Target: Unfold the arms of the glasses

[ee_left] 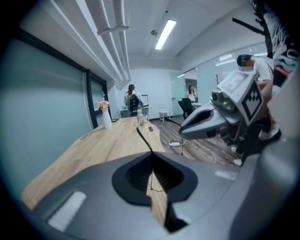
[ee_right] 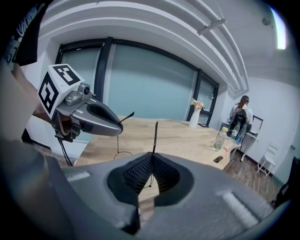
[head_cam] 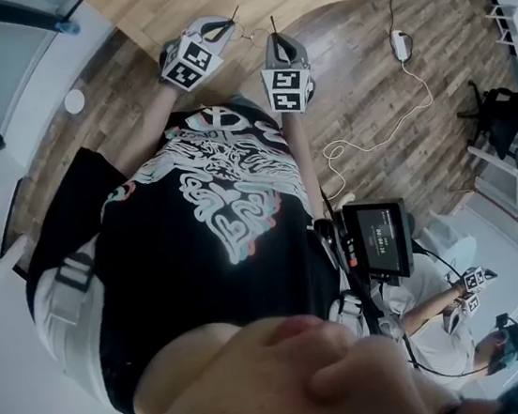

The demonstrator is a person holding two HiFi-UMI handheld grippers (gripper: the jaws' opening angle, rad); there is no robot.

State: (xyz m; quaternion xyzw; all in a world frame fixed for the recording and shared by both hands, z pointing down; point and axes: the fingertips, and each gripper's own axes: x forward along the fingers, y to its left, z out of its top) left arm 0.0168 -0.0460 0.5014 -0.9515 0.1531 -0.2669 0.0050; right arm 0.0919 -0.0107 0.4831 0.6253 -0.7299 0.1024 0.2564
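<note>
The glasses are thin black wire ones, held in the air between both grippers. My left gripper [ee_left: 151, 159] is shut on one thin arm [ee_left: 143, 138], which sticks out ahead of the jaws, with a wire rim [ee_left: 157, 185] showing in the gap. My right gripper [ee_right: 152, 161] is shut on the other arm [ee_right: 155, 136], which points straight up. A round wire rim [ee_right: 123, 154] hangs below the left gripper [ee_right: 119, 129]. In the head view the left gripper [head_cam: 221, 28] and the right gripper [head_cam: 277, 43] are close together over the table edge.
A long wooden table [ee_left: 108, 140] lies beneath, carrying a white vase [ee_left: 106, 117] and a bottle [ee_left: 140, 117] at its far end. A power strip [head_cam: 398, 41] and its cable lie on the wooden floor. Another person [head_cam: 444, 319] with grippers sits nearby; people stand far back.
</note>
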